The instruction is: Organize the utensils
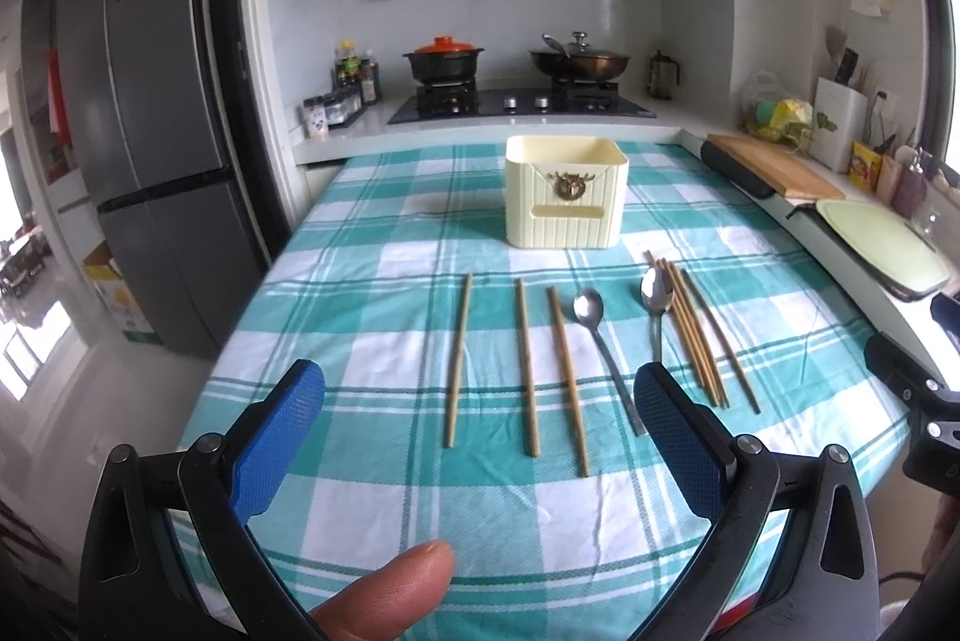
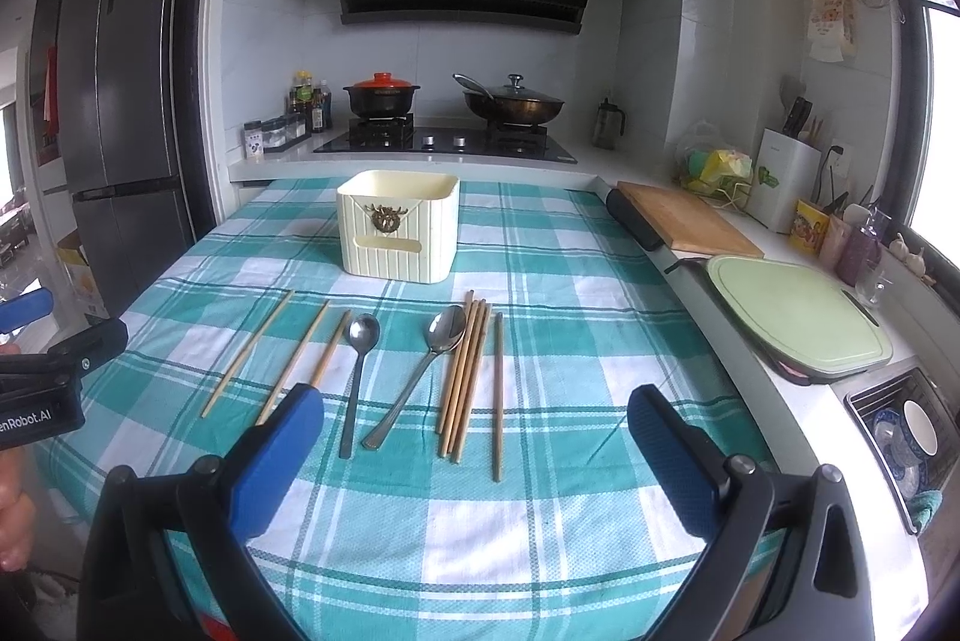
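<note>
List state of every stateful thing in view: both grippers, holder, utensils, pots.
Left hand-held gripper: open, empty.
Right hand-held gripper: open, empty.
Holder: upright on the cloth, looks empty.
Spoons: two, flat, bowls up.
Loose chopsticks: three, flat, apart.
Chopstick bundle: flat, beside the right spoon.
Pots: both lidded.

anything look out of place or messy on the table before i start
Nothing spilled or damaged. The only untidy spot: one spoon lies slanted with its bowl against a loose bundle of chopsticks. The other spoon and three separate chopsticks lie spaced apart. The cream holder stands upright.
</note>
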`<state>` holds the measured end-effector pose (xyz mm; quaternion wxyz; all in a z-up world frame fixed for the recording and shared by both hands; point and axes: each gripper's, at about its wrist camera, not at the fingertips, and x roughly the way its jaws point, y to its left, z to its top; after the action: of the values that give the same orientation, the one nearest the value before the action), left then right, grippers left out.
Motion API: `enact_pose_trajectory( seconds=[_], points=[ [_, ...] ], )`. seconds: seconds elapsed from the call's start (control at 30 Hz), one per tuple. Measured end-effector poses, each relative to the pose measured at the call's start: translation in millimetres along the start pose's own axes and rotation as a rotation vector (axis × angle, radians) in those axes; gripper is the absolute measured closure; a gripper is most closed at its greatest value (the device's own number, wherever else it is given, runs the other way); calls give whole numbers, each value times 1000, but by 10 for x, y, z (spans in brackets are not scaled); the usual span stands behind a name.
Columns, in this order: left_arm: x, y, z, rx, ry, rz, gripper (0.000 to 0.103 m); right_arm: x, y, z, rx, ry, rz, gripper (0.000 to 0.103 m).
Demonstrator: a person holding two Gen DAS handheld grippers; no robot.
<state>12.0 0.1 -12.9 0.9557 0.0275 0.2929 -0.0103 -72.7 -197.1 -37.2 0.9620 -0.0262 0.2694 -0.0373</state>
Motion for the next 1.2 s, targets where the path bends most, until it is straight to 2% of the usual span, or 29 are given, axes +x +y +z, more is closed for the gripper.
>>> enact_pose_trajectory(
  seconds=[0.27,0.57,0.73,0.87,0.97,1.13,1.2],
  points=[
    [-30,49,37,-7,-21,-31,0,1,3,-1,0,0,0,0],
    [-75,78,45,-13,-62,-16,0,6,7,-1,0,-1,1,0],
    [-119,146,90,-48,-95,-32,0,7,21,-1,-3,1,0,0],
    [-37,145,104,-23,-65,-22,0,21,27,5,-4,-4,3,0],
    [57,162,78,-32,-22,-62,0,59,51,18,-7,-6,22,0],
    [175,183,35,-24,7,-59,0,108,79,21,-21,-20,52,0],
    [227,193,23,-24,23,-80,0,120,78,16,-26,-28,59,0]
  ],
)
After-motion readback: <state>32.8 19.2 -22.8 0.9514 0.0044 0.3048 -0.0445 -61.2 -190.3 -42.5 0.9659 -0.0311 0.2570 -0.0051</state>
